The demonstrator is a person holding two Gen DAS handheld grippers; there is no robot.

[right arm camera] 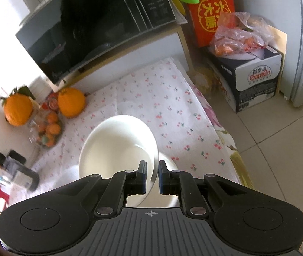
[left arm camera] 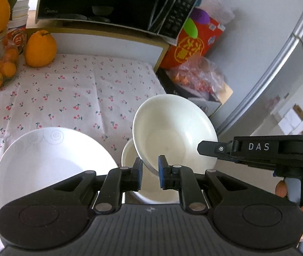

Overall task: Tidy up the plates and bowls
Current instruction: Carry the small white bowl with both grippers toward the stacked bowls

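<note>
Both tongs pinch one tilted cream bowl (left arm camera: 172, 128): left tongs (left arm camera: 150, 170) on its near rim, right tongs (right arm camera: 152, 176) on the opposite rim. It hangs directly above a second bowl (left arm camera: 130, 155) on the worktop (left arm camera: 66, 89), beside a white plate (left arm camera: 45, 160).

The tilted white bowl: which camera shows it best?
Left wrist view: the tilted bowl shows its whole inside and rim, leaning over a second bowl, with both tongs on its rim. The right wrist view shows it blurred, its near edge hidden behind the tongs.
</note>
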